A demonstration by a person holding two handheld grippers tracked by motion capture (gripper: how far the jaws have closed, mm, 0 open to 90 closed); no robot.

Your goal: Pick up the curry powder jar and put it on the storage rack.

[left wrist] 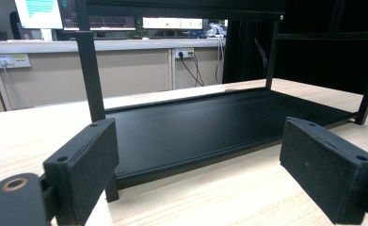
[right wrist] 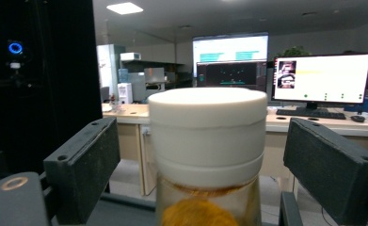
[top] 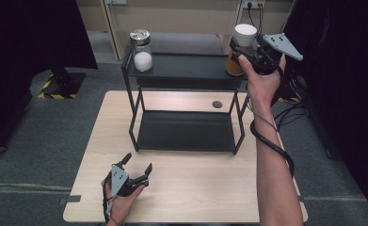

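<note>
2 grippers are working at the table. The right gripper [top: 244,47] is sitting wide around a jar with a white lid [right wrist: 208,141], its pads not touching the glass. That jar is standing between them on the black rack's [top: 181,70] top shelf. The left gripper [top: 137,165] is resting wide and empty, facing the rack's bottom shelf [left wrist: 210,127].

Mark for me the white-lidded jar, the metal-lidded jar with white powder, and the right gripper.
white-lidded jar [right wrist: 207,136], right gripper view, on the side of its white lid.
metal-lidded jar [top: 143,60], high view, on the white powder in its glass body.
right gripper [top: 242,48], high view, midway between its open fingertips, beside the jar.
</note>
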